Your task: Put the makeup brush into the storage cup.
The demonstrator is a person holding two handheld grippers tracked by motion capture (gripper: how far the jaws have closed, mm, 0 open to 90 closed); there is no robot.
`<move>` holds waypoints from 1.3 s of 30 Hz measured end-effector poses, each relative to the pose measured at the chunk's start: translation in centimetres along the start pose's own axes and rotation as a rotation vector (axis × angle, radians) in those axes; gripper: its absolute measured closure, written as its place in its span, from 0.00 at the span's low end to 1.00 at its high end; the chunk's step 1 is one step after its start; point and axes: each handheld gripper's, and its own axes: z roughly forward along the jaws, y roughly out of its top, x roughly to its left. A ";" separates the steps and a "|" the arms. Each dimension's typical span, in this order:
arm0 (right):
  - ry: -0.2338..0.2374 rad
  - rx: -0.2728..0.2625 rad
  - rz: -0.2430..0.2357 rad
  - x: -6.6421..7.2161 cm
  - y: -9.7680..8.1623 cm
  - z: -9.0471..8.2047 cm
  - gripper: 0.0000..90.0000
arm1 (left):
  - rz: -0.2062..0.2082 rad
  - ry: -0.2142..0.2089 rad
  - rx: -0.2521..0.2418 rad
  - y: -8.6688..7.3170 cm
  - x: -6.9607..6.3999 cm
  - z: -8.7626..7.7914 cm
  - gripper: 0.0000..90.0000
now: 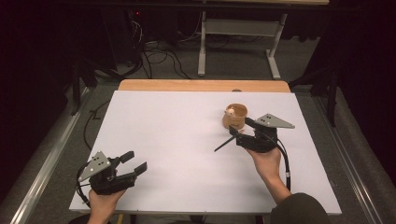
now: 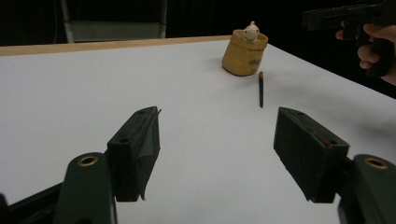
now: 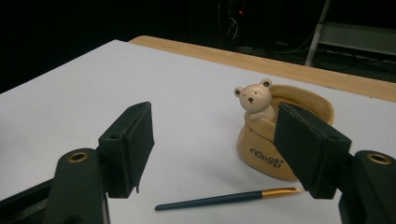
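- Since the right tongs point(image 3: 215, 149) hover wide open just above it, holding nothing, the thin paintbrush point(image 3: 229, 198) looks to be the thing in hand; it lies flat on the white counter point(image 1: 177, 149), just in front of the bear pot point(image 3: 280, 140).
- In the high view the paintbrush point(image 1: 225, 143) lies near the right side of the counter, angled, with its tip end toward the bear pot point(image 1: 235, 115) and its dark handle pointing back toward the middle.
- From the left gripper view, the paintbrush point(image 2: 261, 88) sits a little clear of the pot point(image 2: 243, 52), not touching it as far as I can tell.
- The left tongs point(image 1: 130, 164) rest well apart at the near left corner, jaws spread and empty.
- Handling, as I judge it: the brush is light, stiff and narrow, with a round handle that may roll or slip away when pinched against the flat top.
- Best hold is likely across the dark handle near its middle, jaws closing from either side low to the counter, away from the gold ferrule and bristles.
- The pot looks like glazed ceramic, so probably hard, smooth and breakable; a knock from the far jaw could tip it, as that jaw stands close to its rim.
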 end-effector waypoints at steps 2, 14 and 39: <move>-0.001 0.001 -0.005 0.0 0.0 0.2 0.34 | -0.001 0.000 0.000 0.0 0.0 0.0 0.36; -0.017 0.003 -0.011 -0.1 0.4 1.3 0.35 | -0.004 -0.001 0.001 0.0 0.0 0.1 0.36; -0.066 0.024 -0.036 0.4 1.9 3.1 0.34 | -0.006 0.014 -0.010 0.0 0.1 -0.1 0.34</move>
